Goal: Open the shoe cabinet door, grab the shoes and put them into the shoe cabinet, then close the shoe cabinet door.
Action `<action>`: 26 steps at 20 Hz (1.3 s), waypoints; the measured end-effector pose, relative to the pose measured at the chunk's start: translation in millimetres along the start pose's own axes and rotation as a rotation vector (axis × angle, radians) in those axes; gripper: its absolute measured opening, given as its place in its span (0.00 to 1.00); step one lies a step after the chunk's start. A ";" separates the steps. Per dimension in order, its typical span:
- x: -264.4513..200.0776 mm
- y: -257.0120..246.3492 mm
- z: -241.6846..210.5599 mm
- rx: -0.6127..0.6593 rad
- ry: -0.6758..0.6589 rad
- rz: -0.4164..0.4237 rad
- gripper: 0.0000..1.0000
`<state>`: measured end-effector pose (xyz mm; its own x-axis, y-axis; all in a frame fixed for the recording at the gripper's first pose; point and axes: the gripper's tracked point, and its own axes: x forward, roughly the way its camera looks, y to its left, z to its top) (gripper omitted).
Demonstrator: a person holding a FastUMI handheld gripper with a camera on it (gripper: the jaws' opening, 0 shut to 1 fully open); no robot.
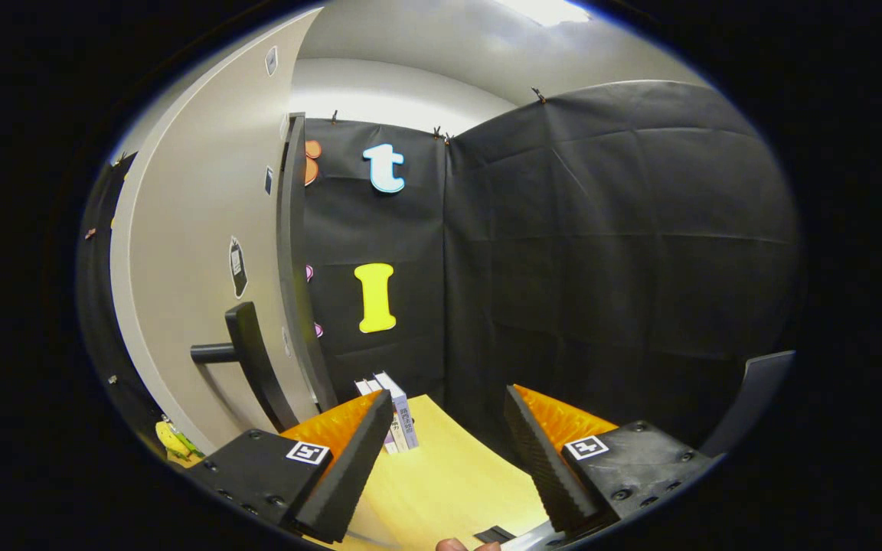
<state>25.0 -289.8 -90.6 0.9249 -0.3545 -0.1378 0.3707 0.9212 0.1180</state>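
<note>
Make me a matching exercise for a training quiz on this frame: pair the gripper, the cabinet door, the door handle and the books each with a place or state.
Things:
1. gripper
2. cabinet door
3. door handle
4. books

Places or states:
A. standing upright on the yellow tabletop, against the black cloth wall
B. fingers apart, nothing between them
C. black bar sticking out from the pale panel
D. pale panel swung open beside the fingers

Pairs: 1-B, 2-D, 3-C, 4-A

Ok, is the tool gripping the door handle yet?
No. The tool is open with nothing between its fingers, and the black handle on the door sits off to their left, untouched.
</note>
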 end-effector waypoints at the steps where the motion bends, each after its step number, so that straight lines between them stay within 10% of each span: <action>1: -1.8 5.4 0.6 0.000 0.002 0.006 0.97; 26: -70.9 312.2 -43.4 -0.022 0.072 0.535 0.98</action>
<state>71.4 30.0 -86.7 0.9756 0.1765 -0.1306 -0.1534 0.9734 0.1700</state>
